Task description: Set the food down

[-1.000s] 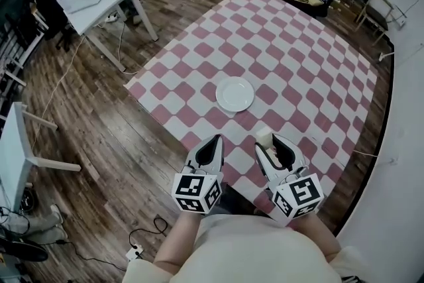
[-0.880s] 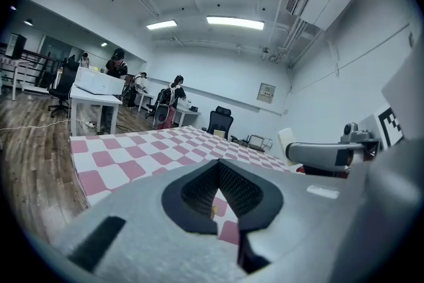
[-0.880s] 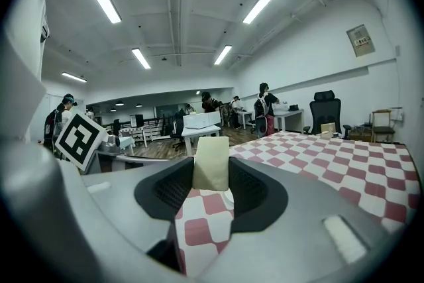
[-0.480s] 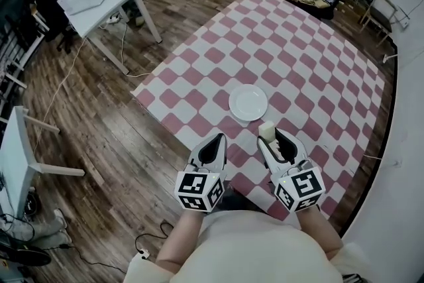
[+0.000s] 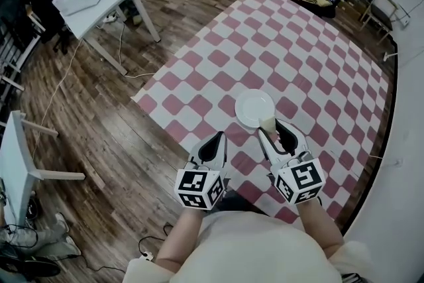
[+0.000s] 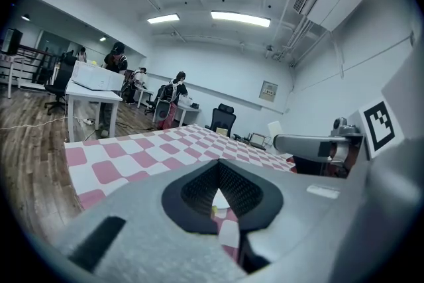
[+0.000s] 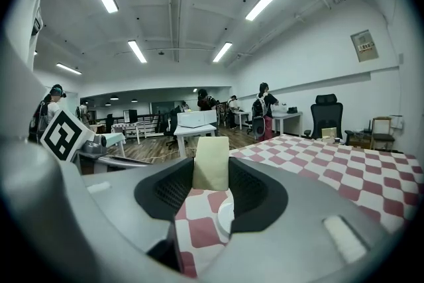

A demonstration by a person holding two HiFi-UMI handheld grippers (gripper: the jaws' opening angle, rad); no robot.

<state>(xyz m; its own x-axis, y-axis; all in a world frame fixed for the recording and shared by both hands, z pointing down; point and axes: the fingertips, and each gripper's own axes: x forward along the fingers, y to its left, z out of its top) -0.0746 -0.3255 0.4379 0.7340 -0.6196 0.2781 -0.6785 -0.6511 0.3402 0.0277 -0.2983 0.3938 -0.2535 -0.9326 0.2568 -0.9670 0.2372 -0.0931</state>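
Over checkered mat (image 5: 298, 43), at near rim of white plate (image 5: 252, 103): right gripper (image 5: 274, 130) is pinching pale food block (image 5: 267, 124) and carrying it forward. A second ago the plate was lying well ahead of the jaws; now the block is overlapping its rim in head view. Approach looking nearly done, lowering still to come. Left gripper (image 5: 216, 140) is riding alongside, jaws pressed together, empty.

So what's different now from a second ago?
The right tool, carrying the pale food block, has come forward up to the white plate's near rim; earlier the plate lay well ahead. Nothing was let go. The food block stays clamped in the right tool, and the left tool stays shut and empty beside it.
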